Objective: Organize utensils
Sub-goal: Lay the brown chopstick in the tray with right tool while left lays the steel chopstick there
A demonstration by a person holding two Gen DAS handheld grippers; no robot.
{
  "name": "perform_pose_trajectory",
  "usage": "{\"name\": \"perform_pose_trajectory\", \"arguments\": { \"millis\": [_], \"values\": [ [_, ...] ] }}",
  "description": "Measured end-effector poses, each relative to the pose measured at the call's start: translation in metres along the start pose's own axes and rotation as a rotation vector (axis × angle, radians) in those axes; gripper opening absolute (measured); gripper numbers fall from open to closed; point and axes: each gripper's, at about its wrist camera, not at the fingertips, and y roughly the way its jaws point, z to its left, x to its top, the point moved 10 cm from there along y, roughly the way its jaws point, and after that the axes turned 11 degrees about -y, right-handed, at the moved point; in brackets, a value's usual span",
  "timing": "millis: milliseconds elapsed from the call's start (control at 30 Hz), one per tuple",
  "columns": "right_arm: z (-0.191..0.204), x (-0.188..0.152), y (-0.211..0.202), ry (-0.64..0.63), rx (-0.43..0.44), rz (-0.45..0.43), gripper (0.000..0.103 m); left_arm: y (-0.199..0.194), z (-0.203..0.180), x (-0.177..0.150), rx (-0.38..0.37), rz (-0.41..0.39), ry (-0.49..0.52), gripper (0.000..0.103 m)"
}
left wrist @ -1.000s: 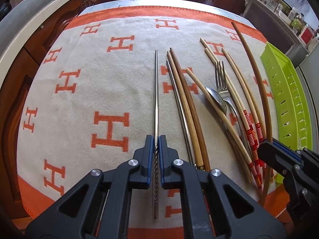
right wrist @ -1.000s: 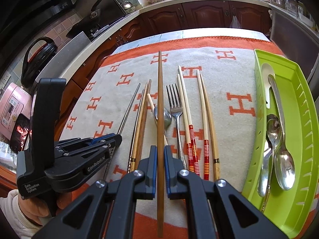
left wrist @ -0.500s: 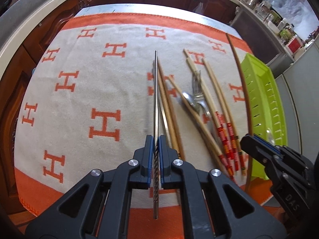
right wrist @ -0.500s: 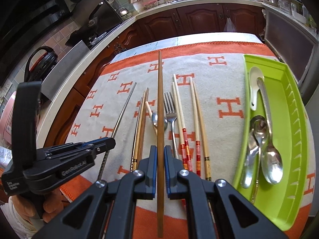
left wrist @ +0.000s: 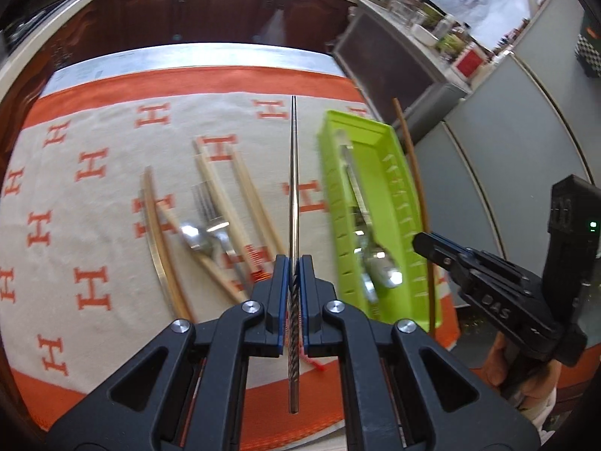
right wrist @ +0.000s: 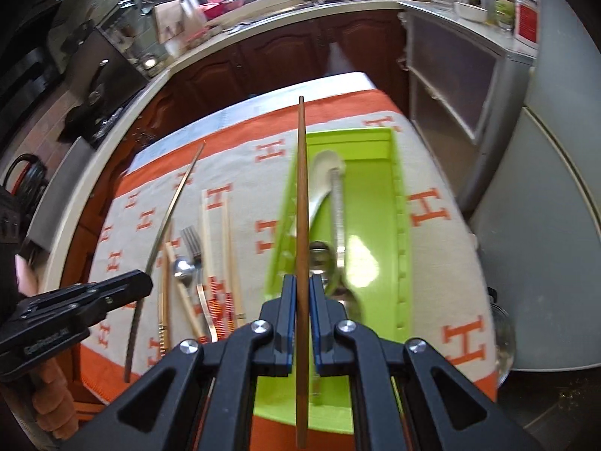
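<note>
The left gripper (left wrist: 294, 267) is clamped tight on a metal chopstick (left wrist: 293, 188), pads pressed against its twisted grip end, the thin shaft running straight out ahead with its tip in the air over the blanket. The right gripper (right wrist: 299, 285) is clamped just as firmly on a dark wooden chopstick (right wrist: 301, 195), which juts forward over the near left wall of the green tray (right wrist: 383, 225).

Take that tray as the landmark. It lies on the cream and orange blanket (left wrist: 105, 195) with the H pattern. Inside it: a white spoon (right wrist: 323, 176) at the far end and metal spoons (right wrist: 334, 263) lying lengthwise toward the near end, their exact number blurred. To the left of the tray, on the blanket, lies the loose pile: pale chopsticks with red-striped ends (right wrist: 219, 259), a fork (right wrist: 192, 242), a spoon (right wrist: 183, 268) and a pair of brown wooden chopsticks (left wrist: 157, 248), all well apart from the tray wall.

In the left wrist view the right gripper (left wrist: 424, 242) shows off to the right of the tray, its wooden chopstick (left wrist: 411, 188) standing along the tray's outer side. In the right wrist view the left gripper (right wrist: 142, 282) sits left of the pile, a hand (right wrist: 49, 391) below it.
</note>
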Motion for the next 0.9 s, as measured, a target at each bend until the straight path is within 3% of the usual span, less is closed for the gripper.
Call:
{"name": "perform_pose_trajectory", "arguments": {
  "millis": [200,400,900],
  "values": [
    [-0.027,-0.011,0.021,0.015,-0.045,0.069,0.007,0.034,-0.053,0.004,-0.05,0.064,0.037,0.003],
    [-0.041,-0.02,0.035,0.071,-0.04,0.117,0.007,0.07,-0.075,-0.001,-0.055,0.145,0.016,0.004],
    [-0.08,-0.016,0.0,0.221,-0.135,0.0,0.008,0.125,-0.101,-0.012,-0.064,0.251,-0.018,0.004]
  ]
}}
